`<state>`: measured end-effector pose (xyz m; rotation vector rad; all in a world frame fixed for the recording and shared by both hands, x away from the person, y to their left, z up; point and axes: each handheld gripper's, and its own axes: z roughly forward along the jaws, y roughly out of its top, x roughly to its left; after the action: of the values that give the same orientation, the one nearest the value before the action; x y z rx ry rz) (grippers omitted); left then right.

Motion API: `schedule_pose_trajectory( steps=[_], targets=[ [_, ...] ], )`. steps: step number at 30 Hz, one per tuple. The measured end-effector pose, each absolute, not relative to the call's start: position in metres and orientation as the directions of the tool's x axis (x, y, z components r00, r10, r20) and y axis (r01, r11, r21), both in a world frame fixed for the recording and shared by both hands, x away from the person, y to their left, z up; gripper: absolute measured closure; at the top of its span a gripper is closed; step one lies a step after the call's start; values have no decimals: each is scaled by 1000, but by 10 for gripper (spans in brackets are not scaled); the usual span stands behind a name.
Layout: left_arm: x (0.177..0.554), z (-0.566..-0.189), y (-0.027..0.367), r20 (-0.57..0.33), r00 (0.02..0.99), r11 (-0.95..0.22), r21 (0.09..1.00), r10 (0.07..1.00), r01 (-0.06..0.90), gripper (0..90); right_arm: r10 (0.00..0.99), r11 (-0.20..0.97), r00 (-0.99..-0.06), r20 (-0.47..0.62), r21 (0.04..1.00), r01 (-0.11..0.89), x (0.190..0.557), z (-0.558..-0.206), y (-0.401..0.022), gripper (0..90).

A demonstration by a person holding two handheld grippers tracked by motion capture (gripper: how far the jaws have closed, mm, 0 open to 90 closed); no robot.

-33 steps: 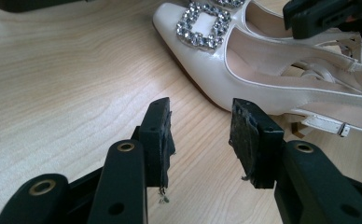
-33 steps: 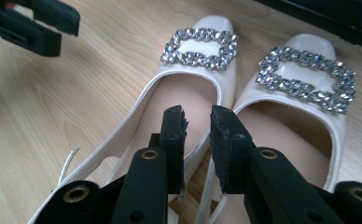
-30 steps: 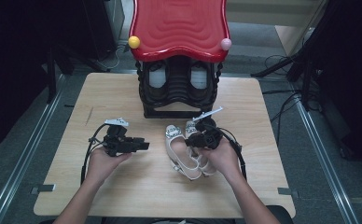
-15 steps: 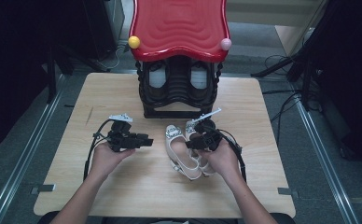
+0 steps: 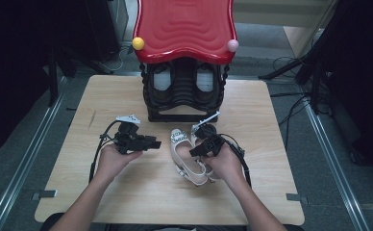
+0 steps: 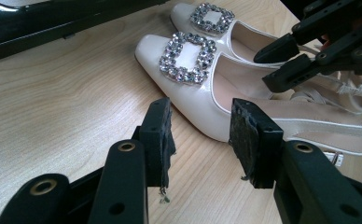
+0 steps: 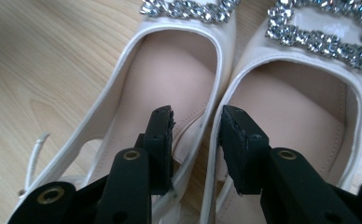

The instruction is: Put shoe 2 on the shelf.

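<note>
High view: a pair of shoes (image 5: 187, 156) lies side by side on the table (image 5: 127, 197), toes toward the black rack (image 5: 184, 96) with its red top (image 5: 184, 24), likely the place they belong. The right gripper (image 5: 196, 148) sits over the pair, low and tipped down, so one grasp can span both inner edges. The left gripper (image 5: 151, 143) hangs just left of the shoes, pointing at them, apart from them and empty, seemingly waiting to help.

Left gripper view: its jaws stand apart with nothing between them, above bare wood. The near shoe (image 6: 207, 93) lies just ahead, buckle (image 6: 187, 57) up, the far shoe (image 6: 230, 28) touching it. The right gripper (image 6: 281, 58) reaches in over the heels from the right.

Right gripper view: the right gripper (image 7: 195, 126) straddles the two touching inner walls, one finger inside the left shoe (image 7: 160, 79), the other inside the right shoe (image 7: 295, 102). Its jaws have just been opening; they stand parted with both walls between them, and the pads do not look pressed on, so the pair rests on the table rather than being held.
</note>
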<state>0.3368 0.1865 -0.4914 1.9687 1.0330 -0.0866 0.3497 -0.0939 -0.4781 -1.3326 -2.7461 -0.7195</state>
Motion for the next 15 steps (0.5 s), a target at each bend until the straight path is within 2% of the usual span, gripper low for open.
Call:
schedule_pose_trajectory(
  steps=[4, 10, 15],
  targets=[
    [337, -491, 187, -423, 651, -261, 673, 631, 691, 589, 753, 542, -629, 194, 358, 760, 353, -486, -91, 650],
    [337, -492, 187, -425, 645, -256, 672, 636, 695, 588, 756, 541, -624, 200, 346, 766, 357, -492, -91, 647],
    [336, -491, 186, -414, 650, -263, 676, 637, 688, 587, 752, 557, -634, 180, 340, 758, 360, -495, -86, 702]
  ],
)
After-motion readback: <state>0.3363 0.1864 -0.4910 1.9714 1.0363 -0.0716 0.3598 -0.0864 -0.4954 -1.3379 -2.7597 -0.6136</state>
